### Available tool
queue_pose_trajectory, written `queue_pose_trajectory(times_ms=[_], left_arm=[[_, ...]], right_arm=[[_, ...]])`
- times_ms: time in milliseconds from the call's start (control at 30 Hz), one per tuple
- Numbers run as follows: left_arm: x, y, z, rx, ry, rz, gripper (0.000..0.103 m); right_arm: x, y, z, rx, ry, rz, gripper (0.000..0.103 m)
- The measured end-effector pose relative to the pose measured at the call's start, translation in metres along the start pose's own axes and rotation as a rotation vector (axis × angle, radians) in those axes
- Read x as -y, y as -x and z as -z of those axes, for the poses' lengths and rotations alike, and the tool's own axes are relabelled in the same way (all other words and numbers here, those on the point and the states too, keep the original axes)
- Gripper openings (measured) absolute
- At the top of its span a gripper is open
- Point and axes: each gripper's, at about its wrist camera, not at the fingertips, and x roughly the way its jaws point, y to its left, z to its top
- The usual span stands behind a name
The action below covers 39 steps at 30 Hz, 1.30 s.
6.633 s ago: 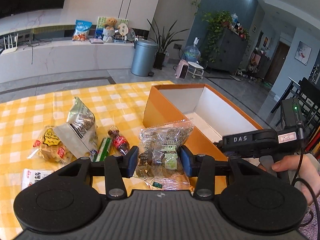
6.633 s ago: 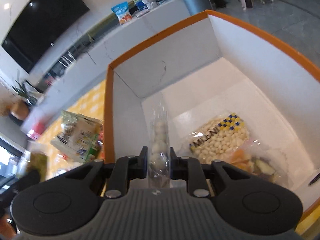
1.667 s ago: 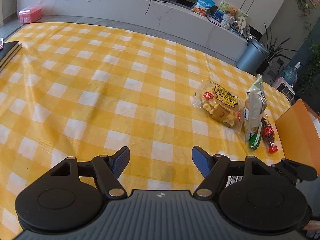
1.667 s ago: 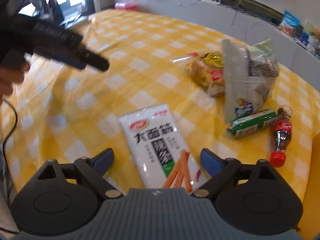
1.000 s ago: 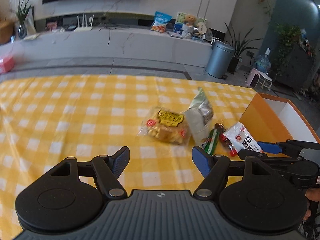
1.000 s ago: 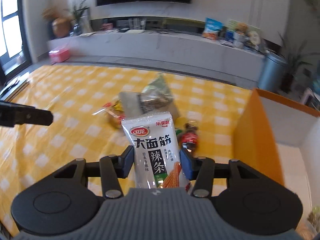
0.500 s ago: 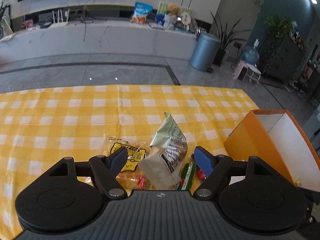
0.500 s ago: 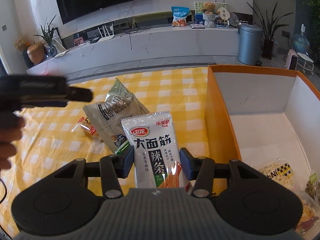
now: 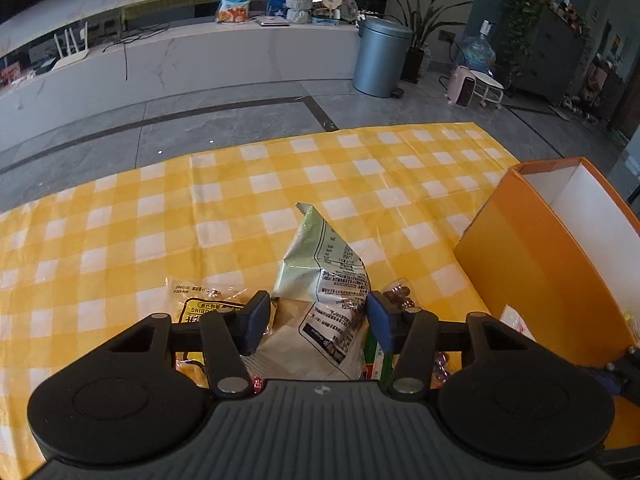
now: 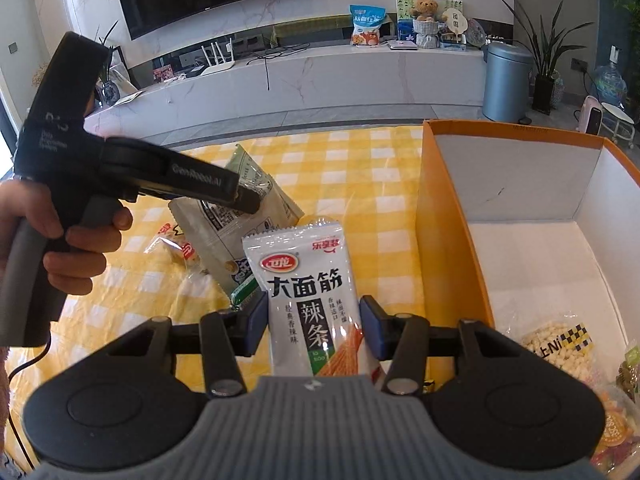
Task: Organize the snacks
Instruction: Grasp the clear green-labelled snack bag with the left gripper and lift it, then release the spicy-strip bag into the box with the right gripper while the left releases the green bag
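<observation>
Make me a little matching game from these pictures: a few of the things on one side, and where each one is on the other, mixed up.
Things:
1. white spicy-strip packet
2. pale green bag
3. popcorn bag
4. teddy bear

Places:
A. inside the orange box
B. on the long white counter at the back
C. gripped in the right gripper
D. between the closing jaws of the left gripper

Pairs: 1-C, 2-D, 3-A, 4-B

The right gripper [image 10: 314, 326] clamps a white plastic spicy-strip packet [image 10: 308, 300] upright over the yellow checked tablecloth [image 10: 352, 176], beside the open orange cardboard box [image 10: 440, 240]. A hand [image 10: 60, 236] holds the left gripper [image 10: 250, 198], its jaws closing around a pale green foil snack bag [image 10: 224, 232].
</observation>
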Motion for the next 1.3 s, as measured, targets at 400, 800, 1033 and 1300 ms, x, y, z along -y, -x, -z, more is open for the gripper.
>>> queue_pose_trajectory(times_ms=[400,800,1033,1300], left_arm=[[0.018,0.053,0.003,0.108,-0.029,0.037,0.047],[0.034,0.116,0.01,0.32,0.052,0.086,0.047],[0.043,0.102,0.005,0.335,0.153,0.19,0.047],[0.054,0.084,0.007,0.313,0.131,0.225,0.047]], right_arm=[[0.001,0.004,0.0,0.015,-0.015,-0.004,0.049],[0.041,0.085,-0.023,0.258,-0.189,-0.06,0.048],[0.114,0.096,-0.025,0.332,-0.38,0.019,0.049],[0.138,0.049,-0.031,0.197,-0.406,0.078,0.049]])
